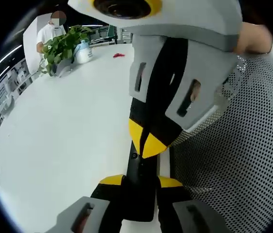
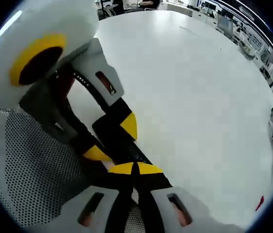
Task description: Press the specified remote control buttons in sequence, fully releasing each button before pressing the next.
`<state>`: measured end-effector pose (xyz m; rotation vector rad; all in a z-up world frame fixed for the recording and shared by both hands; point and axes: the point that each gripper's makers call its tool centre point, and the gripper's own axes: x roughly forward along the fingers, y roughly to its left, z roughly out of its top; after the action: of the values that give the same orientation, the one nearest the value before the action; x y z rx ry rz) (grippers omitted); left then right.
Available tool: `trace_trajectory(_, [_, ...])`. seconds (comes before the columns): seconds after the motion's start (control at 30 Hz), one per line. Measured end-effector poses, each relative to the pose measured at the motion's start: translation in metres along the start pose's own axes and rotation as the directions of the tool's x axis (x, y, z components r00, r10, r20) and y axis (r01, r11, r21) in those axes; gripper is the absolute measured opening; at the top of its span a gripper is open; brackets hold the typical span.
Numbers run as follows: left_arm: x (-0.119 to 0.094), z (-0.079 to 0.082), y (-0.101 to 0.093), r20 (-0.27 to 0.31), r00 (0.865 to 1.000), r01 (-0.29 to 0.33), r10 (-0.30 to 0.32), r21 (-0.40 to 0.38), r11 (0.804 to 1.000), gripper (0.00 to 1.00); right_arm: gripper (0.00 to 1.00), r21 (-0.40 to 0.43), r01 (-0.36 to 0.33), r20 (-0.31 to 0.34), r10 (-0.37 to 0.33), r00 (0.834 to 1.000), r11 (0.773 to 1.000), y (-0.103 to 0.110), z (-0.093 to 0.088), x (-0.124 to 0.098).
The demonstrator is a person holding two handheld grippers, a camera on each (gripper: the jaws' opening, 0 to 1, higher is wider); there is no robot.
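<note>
The left gripper (image 1: pixel 141 187) clamps the remote (image 1: pixel 142 191), a slim, stiff, probably light, slick bar, by its long edges. Just ahead, the right gripper (image 2: pixel 135 168), jaws closed, presses its face.

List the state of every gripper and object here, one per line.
left gripper: shut on the remote, one jaw on each long side.
right gripper: jaws shut together, tips down on the remote's face.
remote: clamped; whether a button is pushed in cannot be told.
potted plant: upright on the white table.
red object: lying flat on the table.
</note>
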<state>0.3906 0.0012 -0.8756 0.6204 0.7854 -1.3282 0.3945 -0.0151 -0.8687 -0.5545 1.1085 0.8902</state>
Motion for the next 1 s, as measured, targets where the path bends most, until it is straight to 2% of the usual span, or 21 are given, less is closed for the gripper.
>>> trace_trajectory(0.13, [0.0, 0.0, -0.001, -0.002, 1.0, -0.001, 0.001, 0.008, 1.0, 0.25, 0.0, 0.026, -0.016, 0.034, 0.015, 0.999, 1.0, -0.002, 0.0, -0.001])
trace_trajectory(0.3, [0.0, 0.0, -0.001, -0.005, 1.0, -0.001, 0.001, 0.013, 1.0, 0.25, 0.0, 0.037, -0.019, 0.031, 0.017, 0.999, 0.999, -0.001, 0.001, 0.0])
trace_trajectory(0.37, [0.0, 0.0, -0.001, -0.004, 1.0, -0.004, 0.004, 0.015, 1.0, 0.25, 0.0, 0.054, -0.017, 0.024, 0.015, 1.0, 0.998, -0.001, 0.001, 0.0])
trace_trajectory(0.47, [0.0, 0.0, 0.0, 0.0, 1.0, -0.006, 0.006, 0.011, 1.0, 0.25, 0.0, 0.122, -0.032, 0.021, 0.03, 0.999, 0.992, -0.002, 0.0, -0.001])
trace_trajectory(0.6, [0.0, 0.0, -0.001, -0.001, 1.0, -0.005, 0.005, 0.013, 1.0, 0.25, 0.0, 0.145, -0.048, 0.013, 0.047, 0.999, 0.988, 0.0, -0.001, -0.002])
trace_trajectory(0.77, [0.0, 0.0, -0.001, -0.002, 1.0, -0.004, 0.004, 0.011, 1.0, 0.25, 0.0, 0.109, -0.049, 0.009, 0.048, 0.999, 0.993, 0.003, 0.0, -0.001])
trace_trajectory(0.83, [0.0, 0.0, -0.001, -0.002, 1.0, -0.003, 0.003, 0.009, 1.0, 0.25, 0.0, 0.112, -0.091, 0.007, 0.091, 0.996, 0.99, 0.013, 0.0, 0.0])
trace_trajectory(1.0, [0.0, 0.001, 0.0, 0.0, 1.0, -0.004, 0.004, 0.007, 1.0, 0.25, 0.0, 0.101, -0.066, 0.0, 0.066, 0.998, 0.993, 0.009, 0.001, 0.0])
